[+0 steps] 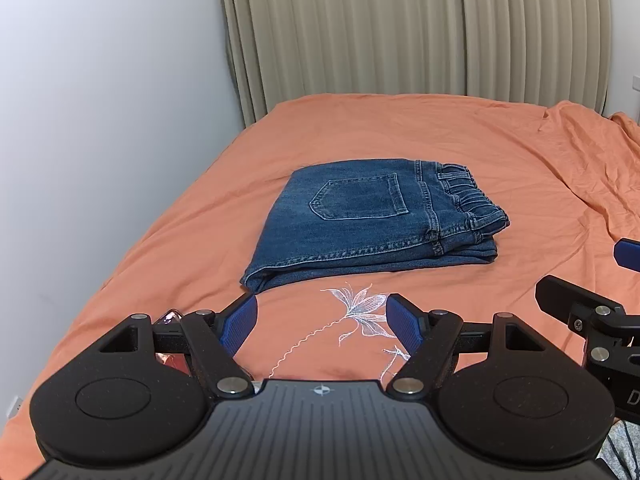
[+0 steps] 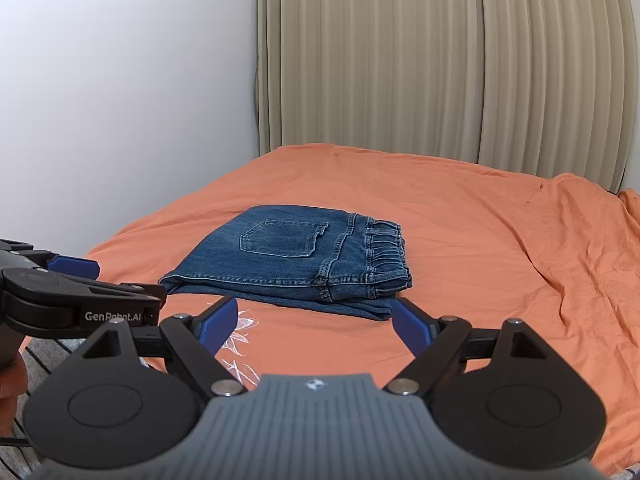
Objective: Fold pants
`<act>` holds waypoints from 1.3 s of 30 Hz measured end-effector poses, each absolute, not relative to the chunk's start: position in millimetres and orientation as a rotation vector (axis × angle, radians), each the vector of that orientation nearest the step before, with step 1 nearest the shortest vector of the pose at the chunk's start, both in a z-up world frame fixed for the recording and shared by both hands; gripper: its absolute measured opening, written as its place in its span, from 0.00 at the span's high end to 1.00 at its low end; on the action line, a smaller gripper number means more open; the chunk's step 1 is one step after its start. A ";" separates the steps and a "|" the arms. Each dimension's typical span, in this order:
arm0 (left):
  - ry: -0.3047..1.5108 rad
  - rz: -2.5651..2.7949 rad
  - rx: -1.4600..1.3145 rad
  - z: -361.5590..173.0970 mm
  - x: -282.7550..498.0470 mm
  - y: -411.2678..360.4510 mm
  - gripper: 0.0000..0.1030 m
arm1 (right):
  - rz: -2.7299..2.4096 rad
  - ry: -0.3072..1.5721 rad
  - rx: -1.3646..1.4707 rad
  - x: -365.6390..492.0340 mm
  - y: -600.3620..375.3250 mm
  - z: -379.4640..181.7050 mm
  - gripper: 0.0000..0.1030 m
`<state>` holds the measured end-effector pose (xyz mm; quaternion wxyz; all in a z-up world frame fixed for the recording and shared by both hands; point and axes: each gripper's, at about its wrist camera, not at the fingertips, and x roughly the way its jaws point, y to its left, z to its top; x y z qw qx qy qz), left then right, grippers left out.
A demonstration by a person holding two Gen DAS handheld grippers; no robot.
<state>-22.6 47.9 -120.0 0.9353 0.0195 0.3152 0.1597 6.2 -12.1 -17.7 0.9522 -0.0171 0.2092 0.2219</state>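
Both grippers sit at the near edge of the bed, side by side. Left gripper [image 1: 322, 322] has its blue pads spread wide with nothing between them, just hanging over the white embroidered flower [image 1: 356, 312] on the orange bedsheet [image 1: 500, 152]. Right gripper [image 2: 314, 322] is released too, pads splayed about the same amount, holding nothing; its right pad shows right next to the near corner of the jeans, but can't tell if it's actually touching.

Jeans [image 1: 368, 216] are folded into a compact stack in the middle of the bed, back pocket facing up, elastic waistband at the right end, folded edge on the left. Beige curtain [image 1: 400, 32] hangs behind the far side, white wall [image 1: 100, 100] on the left. Sheet is bunched and wrinkled on the right.
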 end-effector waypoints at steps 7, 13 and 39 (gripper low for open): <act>0.646 0.330 0.037 -120.5 -22.9 47.5 0.17 | 0.448 0.426 -0.033 5.2 -12.1 -17.7 0.22; 0.650 0.331 0.036 -120.4 -22.8 46.5 0.17 | 0.448 0.429 -0.028 5.6 -12.1 -17.2 0.22; 0.646 0.323 0.032 -120.3 -24.6 42.5 0.17 | 0.446 0.433 -0.024 5.3 -11.8 -16.9 0.22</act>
